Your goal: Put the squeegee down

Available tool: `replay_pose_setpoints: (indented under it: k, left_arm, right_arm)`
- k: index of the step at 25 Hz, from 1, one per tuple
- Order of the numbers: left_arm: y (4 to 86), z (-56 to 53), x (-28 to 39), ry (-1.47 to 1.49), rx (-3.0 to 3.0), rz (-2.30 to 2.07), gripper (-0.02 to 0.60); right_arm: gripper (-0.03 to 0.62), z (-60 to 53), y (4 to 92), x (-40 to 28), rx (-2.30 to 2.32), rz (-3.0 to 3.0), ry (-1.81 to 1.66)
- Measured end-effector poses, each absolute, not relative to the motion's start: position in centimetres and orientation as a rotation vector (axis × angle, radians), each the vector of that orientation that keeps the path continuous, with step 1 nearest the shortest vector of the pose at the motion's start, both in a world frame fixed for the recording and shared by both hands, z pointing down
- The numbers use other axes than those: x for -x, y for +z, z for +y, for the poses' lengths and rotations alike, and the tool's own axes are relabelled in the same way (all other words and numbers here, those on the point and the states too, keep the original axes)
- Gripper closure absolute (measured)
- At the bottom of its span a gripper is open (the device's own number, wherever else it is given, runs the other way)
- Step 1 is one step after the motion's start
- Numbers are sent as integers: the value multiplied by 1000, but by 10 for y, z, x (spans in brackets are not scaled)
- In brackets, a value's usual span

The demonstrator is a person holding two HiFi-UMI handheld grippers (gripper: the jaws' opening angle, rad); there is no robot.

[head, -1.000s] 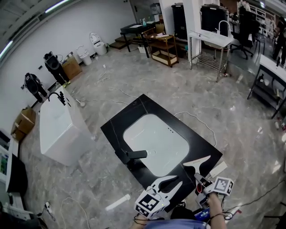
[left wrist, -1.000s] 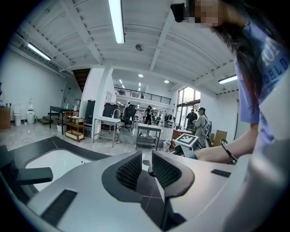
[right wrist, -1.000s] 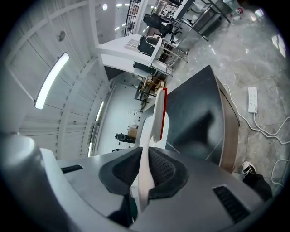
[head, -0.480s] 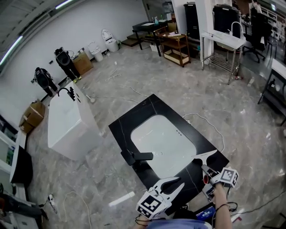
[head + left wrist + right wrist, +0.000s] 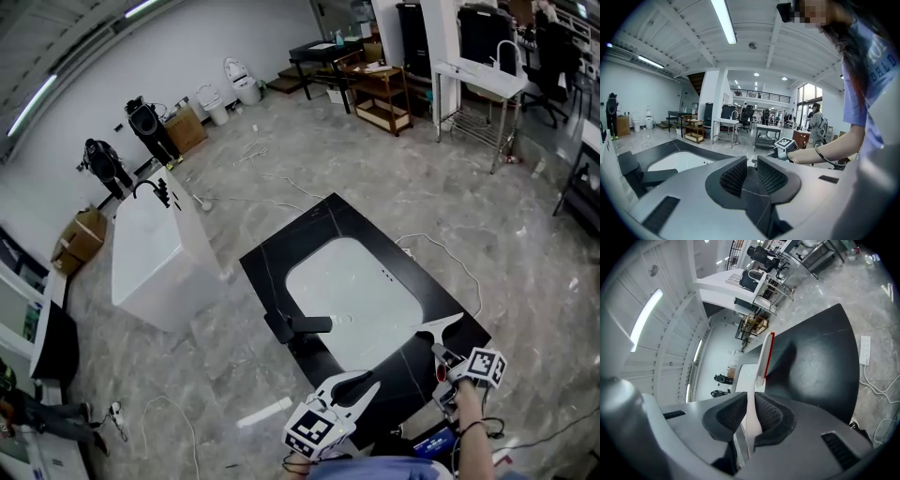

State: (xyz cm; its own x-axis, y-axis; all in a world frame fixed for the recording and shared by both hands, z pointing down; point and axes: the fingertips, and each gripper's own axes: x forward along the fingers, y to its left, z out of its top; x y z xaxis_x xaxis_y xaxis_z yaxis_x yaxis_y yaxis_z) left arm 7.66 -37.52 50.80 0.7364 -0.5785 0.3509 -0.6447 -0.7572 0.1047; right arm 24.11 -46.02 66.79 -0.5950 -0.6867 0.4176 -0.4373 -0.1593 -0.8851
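Note:
The squeegee [image 5: 439, 329] is white with a red strip along its blade [image 5: 765, 355]. My right gripper [image 5: 442, 354] is shut on its thin handle and holds it over the near right corner of the black counter [image 5: 281, 258], close above the surface. In the right gripper view the pads [image 5: 771, 414] clamp the handle and the blade points away over the counter [image 5: 820, 362]. My left gripper [image 5: 371, 384] hovers at the counter's near edge, its jaws [image 5: 750, 166] close together with nothing between them. Its view shows the right hand and marker cube [image 5: 784, 142].
A white sink basin [image 5: 352, 300] is set in the counter, with a black faucet [image 5: 300, 326] at its left rim. A white tub [image 5: 155, 253] stands to the left. A power strip [image 5: 865, 350] and cables lie on the floor at the right, and a white tube [image 5: 265, 412] lies near my feet.
My right gripper has sunk a little toward the counter's near right corner with the squeegee still clamped. The left gripper has shifted slightly. The head view has drifted.

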Motion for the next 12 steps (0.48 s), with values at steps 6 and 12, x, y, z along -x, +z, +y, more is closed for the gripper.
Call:
replay_pose_setpoints:
  k: [6,12]
  left_arm:
    - [507,-370,-74,453,-2719,-976,502]
    - [504,-363,-70,467,-2741,-981,502]
  right_arm:
    - [523,-457,675,-252,1473,1912,-1794]
    - [324,-455,675,-250,1643,2108,-1647]
